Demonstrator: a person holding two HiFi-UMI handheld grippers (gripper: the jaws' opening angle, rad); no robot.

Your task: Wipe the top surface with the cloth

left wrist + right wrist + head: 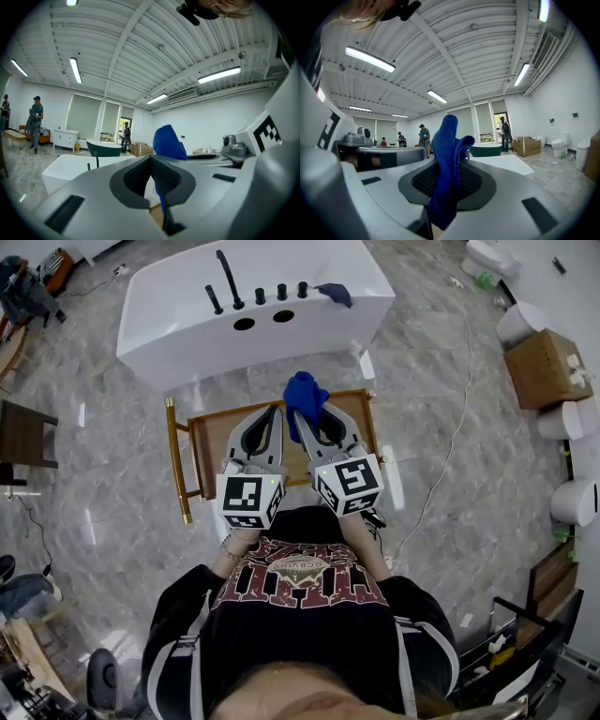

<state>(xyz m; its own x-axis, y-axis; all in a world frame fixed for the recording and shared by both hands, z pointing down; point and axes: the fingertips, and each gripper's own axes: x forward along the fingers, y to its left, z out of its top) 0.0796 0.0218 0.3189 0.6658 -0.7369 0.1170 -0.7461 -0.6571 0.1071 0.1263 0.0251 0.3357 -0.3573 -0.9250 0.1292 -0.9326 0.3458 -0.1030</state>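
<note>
Cloth (305, 395), blue, is clamped in the right gripper (309, 418) above a wooden stand (211, 432), short of a white bathtub (187, 296).

From the head view, both grippers are side by side over the stand, and the left gripper (274, 411) has its jaws pressed together on nothing. The left gripper view shows its jaws meeting, with the cloth (168, 140) standing up just past them to the right. The right gripper view shows its jaws squeezing the cloth (447, 159), whose bunched end stands above them and whose tail hangs below.
</note>
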